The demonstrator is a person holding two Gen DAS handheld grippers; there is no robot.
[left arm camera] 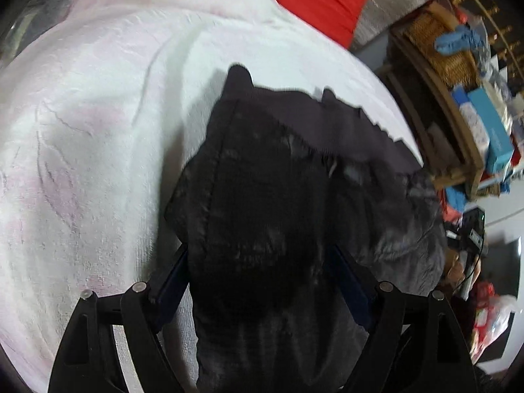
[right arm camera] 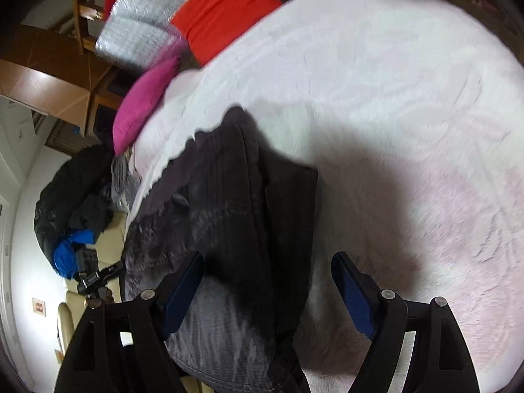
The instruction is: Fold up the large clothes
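A dark grey fleecy garment (left arm camera: 278, 180) lies bunched and partly folded on a white fluffy blanket (left arm camera: 98, 114) that covers a bed. My left gripper (left arm camera: 257, 249) hangs just above it, jaws wide, with the cloth lying between the blue pads but not pinched. In the right wrist view the same garment (right arm camera: 229, 196) runs along the blanket's (right arm camera: 393, 82) left edge. My right gripper (right arm camera: 268, 255) is open over the garment's near end: its left finger stands over the cloth and its right finger over bare blanket.
A red pillow (right arm camera: 226, 9), a silver cushion (right arm camera: 140, 29) and a magenta pillow (right arm camera: 144, 98) lie at the bed's far end. A pile of dark and blue clothes (right arm camera: 72, 196) sits beside the bed. A wooden shelf with a wicker basket (left arm camera: 439, 42) and boxes (left arm camera: 491, 131) stands on the other side.
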